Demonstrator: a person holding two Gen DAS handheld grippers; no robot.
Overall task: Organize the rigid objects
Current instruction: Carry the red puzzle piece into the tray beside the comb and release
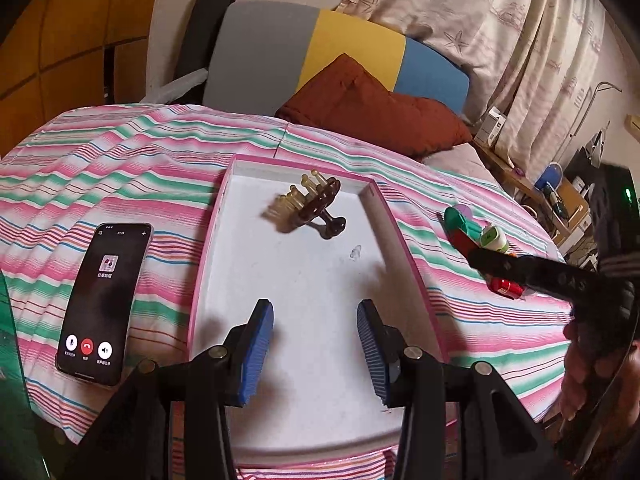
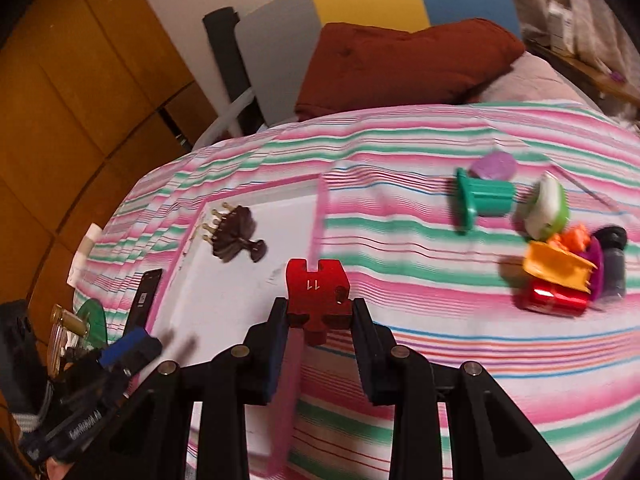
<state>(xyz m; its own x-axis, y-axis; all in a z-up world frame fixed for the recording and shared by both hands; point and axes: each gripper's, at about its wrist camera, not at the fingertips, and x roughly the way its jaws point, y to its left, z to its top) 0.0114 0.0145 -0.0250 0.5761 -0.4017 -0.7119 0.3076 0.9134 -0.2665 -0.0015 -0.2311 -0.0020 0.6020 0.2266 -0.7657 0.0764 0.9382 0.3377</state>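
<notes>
My left gripper (image 1: pixel 315 307) hangs open over the near half of a white tray with a pink rim (image 1: pixel 404 248), nothing between its blue pads. A dark brown hair claw (image 1: pixel 320 204) lies at the tray's far end. My right gripper (image 2: pixel 319 306) is shut on a red jigsaw-shaped block (image 2: pixel 318 292) marked 11, held just above the tray's right rim (image 2: pixel 322 216). The hair claw (image 2: pixel 236 236) shows to its left. A heap of small items lies on the striped sheet to the right: a green spool (image 2: pixel 484 200), a white and green piece (image 2: pixel 546 208), a red can (image 2: pixel 554 300).
A phone (image 1: pixel 106 300) with a lit call screen lies left of the tray. An orange piece (image 2: pixel 556 266) and a dark bottle (image 2: pixel 612 264) sit in the heap. A rust cushion (image 1: pixel 372 108) and a colour-block headboard (image 1: pixel 304 48) stand behind. A cluttered side table (image 1: pixel 552 196) is far right.
</notes>
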